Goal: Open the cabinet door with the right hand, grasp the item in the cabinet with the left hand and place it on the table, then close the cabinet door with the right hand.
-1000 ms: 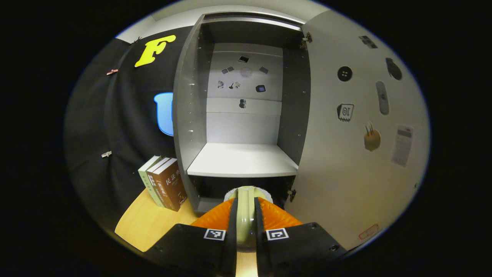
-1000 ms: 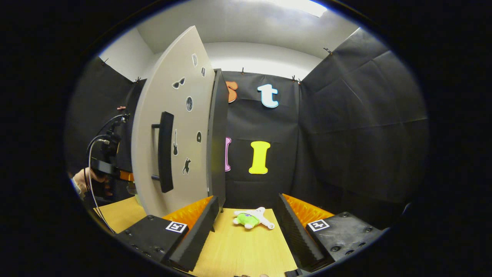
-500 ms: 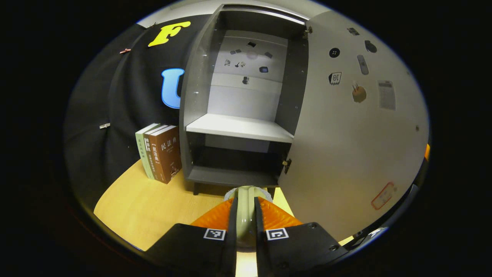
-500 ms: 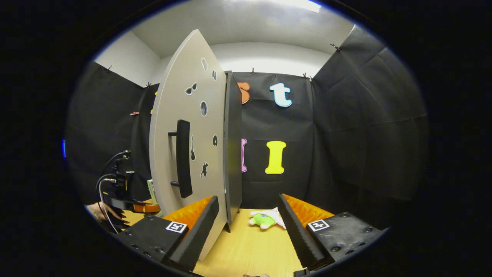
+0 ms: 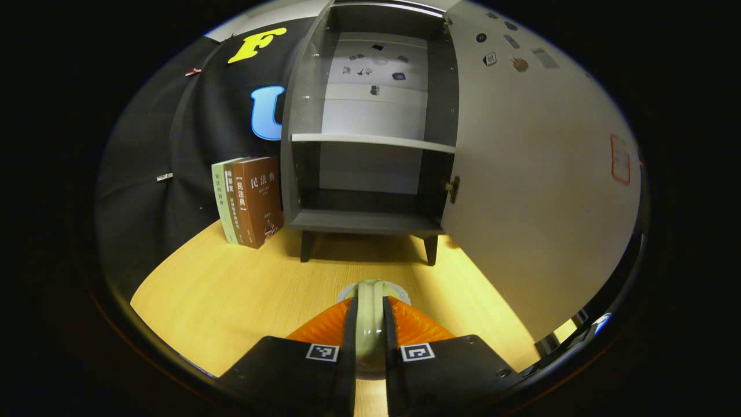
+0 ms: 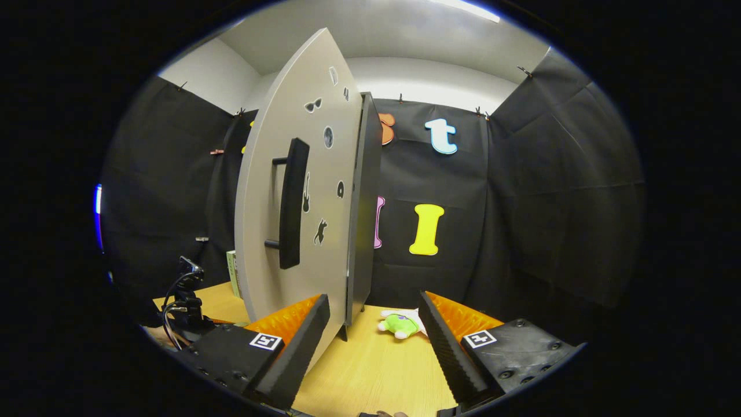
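Left gripper view, bottom centre: our left gripper (image 5: pixel 370 324) clenches a pale green item (image 5: pixel 370 315) above the table (image 5: pixel 231 301); our right gripper (image 6: pixel 370 324) gapes.

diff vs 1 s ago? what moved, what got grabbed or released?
The left claw, shut on the pale green round item, has pulled back and down from the grey cabinet toward the light wooden table. The right claw shifted slightly and stays open and empty. Nothing was grabbed or released. The cabinet door remains open; the green-and-white plush toy lies where it was.
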